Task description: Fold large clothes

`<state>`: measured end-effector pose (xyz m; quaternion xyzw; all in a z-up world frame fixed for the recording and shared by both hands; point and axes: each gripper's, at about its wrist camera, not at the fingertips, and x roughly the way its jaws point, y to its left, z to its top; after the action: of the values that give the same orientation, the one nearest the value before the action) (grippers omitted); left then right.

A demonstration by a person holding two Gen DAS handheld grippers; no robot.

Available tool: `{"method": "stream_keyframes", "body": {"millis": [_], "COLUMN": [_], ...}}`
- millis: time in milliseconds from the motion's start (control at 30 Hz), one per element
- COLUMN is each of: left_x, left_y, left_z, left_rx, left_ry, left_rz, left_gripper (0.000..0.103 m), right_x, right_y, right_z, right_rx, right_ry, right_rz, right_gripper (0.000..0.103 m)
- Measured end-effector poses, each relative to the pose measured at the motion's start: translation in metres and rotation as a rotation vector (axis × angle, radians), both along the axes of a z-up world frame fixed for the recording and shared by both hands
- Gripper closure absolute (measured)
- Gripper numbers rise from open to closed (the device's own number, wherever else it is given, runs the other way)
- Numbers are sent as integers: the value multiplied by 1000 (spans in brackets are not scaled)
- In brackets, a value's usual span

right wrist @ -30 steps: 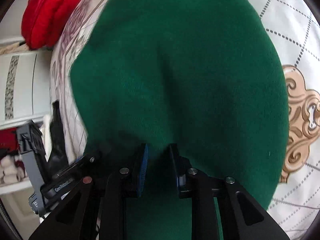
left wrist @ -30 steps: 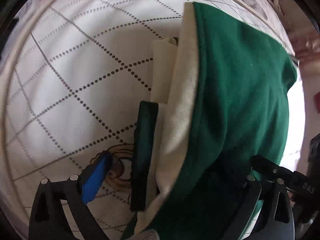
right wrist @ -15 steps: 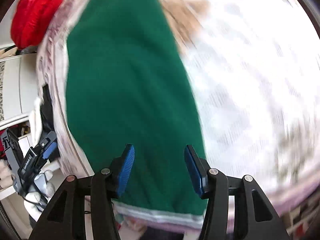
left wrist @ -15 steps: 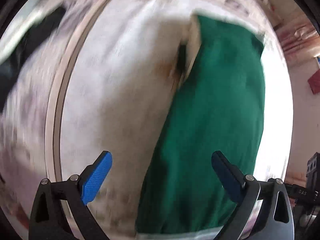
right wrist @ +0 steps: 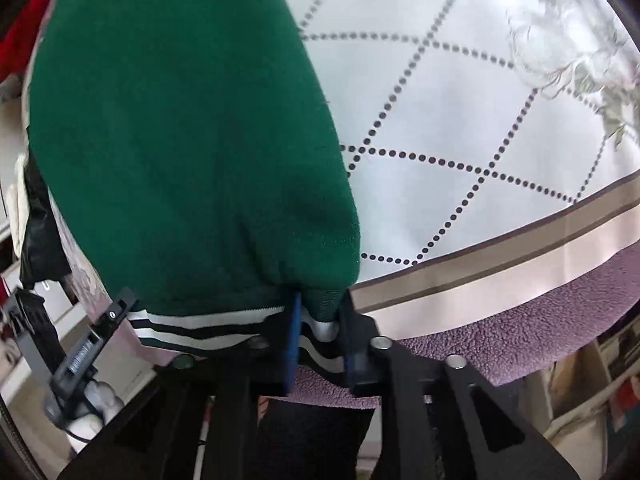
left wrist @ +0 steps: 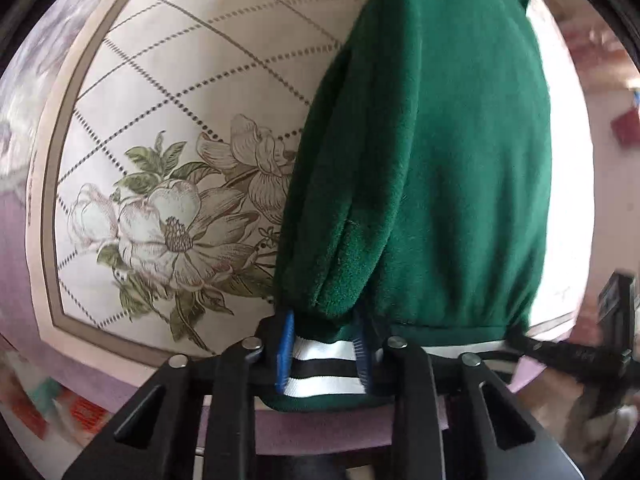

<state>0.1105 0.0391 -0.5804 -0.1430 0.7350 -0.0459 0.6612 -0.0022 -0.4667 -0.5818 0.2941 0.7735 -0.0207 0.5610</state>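
Folded green jacket (left wrist: 432, 152) lying on a white bedspread (left wrist: 168, 80) printed with dotted diamonds and flowers, its striped hem (left wrist: 320, 372) at 6 o'clock near the bed's edge. Left gripper (left wrist: 322, 354) clamped on the hem's left corner. Right gripper (right wrist: 320, 334) pinching the hem's right corner (right wrist: 320, 326) at 6 o'clock.

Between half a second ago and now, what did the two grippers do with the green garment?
Both grippers were open above the green garment; now the left gripper and the right gripper have each closed on its striped hem at the near edge of the bed. The garment stays folded lengthwise on the quilted bedspread.
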Motion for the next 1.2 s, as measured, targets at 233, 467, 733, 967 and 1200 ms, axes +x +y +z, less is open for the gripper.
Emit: {"method": "stream_keyframes", "body": {"millis": [233,467,733,967,1200], "left_x": [-21,-19,4,-6,9], "left_y": [8,11,45,66,65], "left_z": [55,-21,11,-27,-41], "left_rx": [-69,-38,-154,-255,-311], "left_ry": [-73,24,19,50,50], "left_rz": [-5,-2,58,61,92], "left_gripper": [85,84,71,56,43], "right_x": [-9,-9,-12,-11,1], "right_y": [-14,-1,-38,-57,-59], "right_z": [39,-11,-3,-44,-51], "right_rx": [-43,-100,100,311,493], "right_ry": [-74,-2,-52,-50,-70], "right_rz": [12,76,33,14,-99], "right_gripper": [95,95,77,64,35]}}
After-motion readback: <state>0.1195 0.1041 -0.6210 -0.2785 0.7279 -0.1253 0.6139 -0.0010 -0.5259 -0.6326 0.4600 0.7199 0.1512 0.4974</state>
